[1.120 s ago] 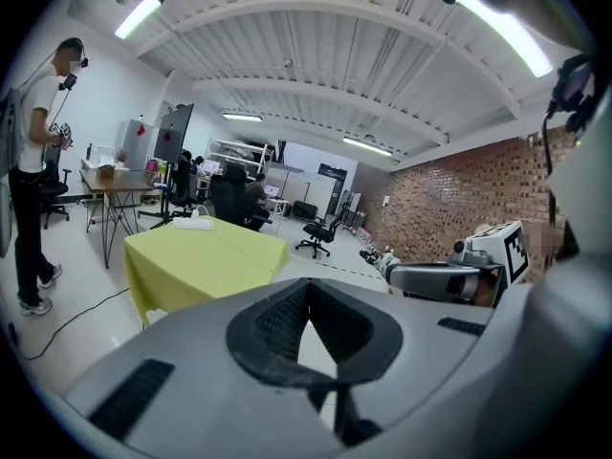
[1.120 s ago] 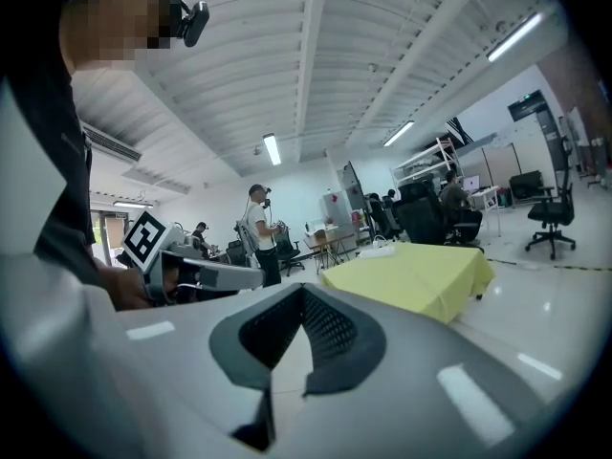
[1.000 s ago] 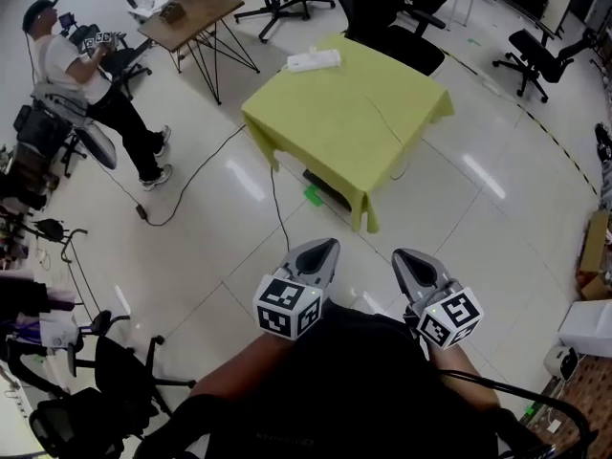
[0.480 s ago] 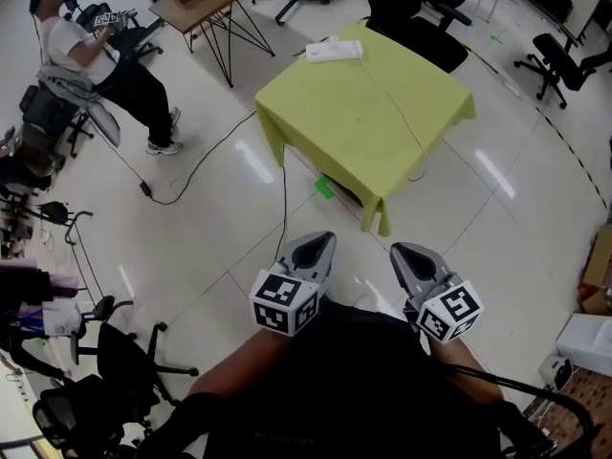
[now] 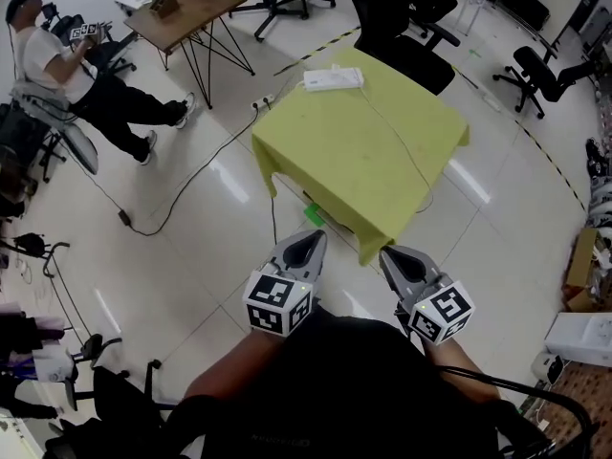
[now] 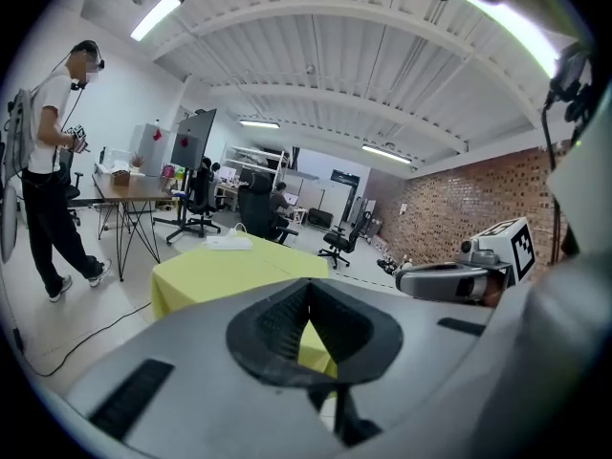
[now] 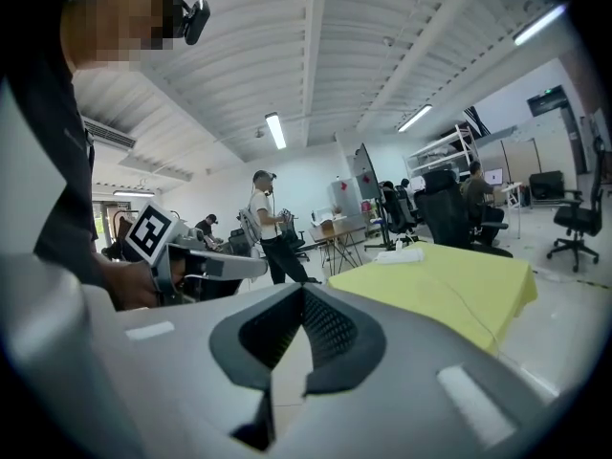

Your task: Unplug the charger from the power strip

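A white power strip (image 5: 333, 78) lies at the far edge of a table under a yellow-green cloth (image 5: 363, 161). A thin cable (image 5: 402, 146) runs from it across the cloth to the table's right side. The charger itself is too small to make out. My left gripper (image 5: 304, 249) and right gripper (image 5: 397, 259) are held side by side close to my body, short of the table's near corner, both shut and empty. The left gripper view shows its shut tips (image 6: 306, 290) aimed at the table, with the strip (image 6: 229, 243) far off. In the right gripper view the strip (image 7: 400, 254) is just as distant.
A person (image 5: 67, 55) sits at the far left beside a wooden desk (image 5: 186, 8). Office chairs (image 5: 535, 70) stand behind and to the right of the table. A black cable (image 5: 191, 175) trails over the white floor. A green object (image 5: 314, 215) lies under the table.
Both grippers have moved forward together towards the table, which now lies closer in the head view. Their jaws have stayed shut.
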`<state>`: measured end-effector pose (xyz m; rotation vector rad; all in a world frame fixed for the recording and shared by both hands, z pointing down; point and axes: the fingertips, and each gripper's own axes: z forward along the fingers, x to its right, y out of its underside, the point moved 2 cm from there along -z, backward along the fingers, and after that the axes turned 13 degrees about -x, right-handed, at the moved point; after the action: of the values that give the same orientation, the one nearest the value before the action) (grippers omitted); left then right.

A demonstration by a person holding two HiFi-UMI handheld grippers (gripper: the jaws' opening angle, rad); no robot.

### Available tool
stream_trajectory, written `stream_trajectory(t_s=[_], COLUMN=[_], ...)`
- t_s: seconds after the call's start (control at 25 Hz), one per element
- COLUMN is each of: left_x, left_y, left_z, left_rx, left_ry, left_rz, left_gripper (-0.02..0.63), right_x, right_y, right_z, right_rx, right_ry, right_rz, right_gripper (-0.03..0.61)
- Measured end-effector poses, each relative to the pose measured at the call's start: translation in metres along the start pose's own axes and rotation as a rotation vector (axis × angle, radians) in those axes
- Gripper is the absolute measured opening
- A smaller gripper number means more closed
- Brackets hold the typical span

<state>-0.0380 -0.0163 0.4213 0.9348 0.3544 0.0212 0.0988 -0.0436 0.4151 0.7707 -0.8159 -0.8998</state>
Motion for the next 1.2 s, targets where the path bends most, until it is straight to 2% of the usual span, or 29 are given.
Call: stream_trajectory(t_s=[0.28,0.52,0.88,1.04,1.2], left_x=[-0.107,-0.181,-0.226,-0.240,-0.258], left_y=[-0.032,-0.039,-0.043,-0.063,-0.092], left_z=[-0.015,-0.030,-0.016,-0.004,0.015], left_rx=[0.024,0.031,0.022,0.031,0.020], left_ry=[0.002,-0.027,-0.045,-0.069,-0.100], left_rz=[-0.035,-0.071,-0.127,-0.119,-0.085], left_gripper=[0.008,0.008,0.008,0.008,0.008], right_x=[-0.011,-0.028,-0.021,0.003,0.030], right_y=[-0.049,-0.073,-0.088,-0.101,-0.134], right_z=[0.078,0.139,0.189,0.212,0.234], right_rx=[-0.004,-0.036,-0.071,-0.061,-0.019], right_ry=[0.026,0.018,-0.003,-0.029,-0.057], right_rz=[0.076,0.045,0.028,0.041,0.018], right_gripper=[0.003,0.003,0.003,0.003,0.003])
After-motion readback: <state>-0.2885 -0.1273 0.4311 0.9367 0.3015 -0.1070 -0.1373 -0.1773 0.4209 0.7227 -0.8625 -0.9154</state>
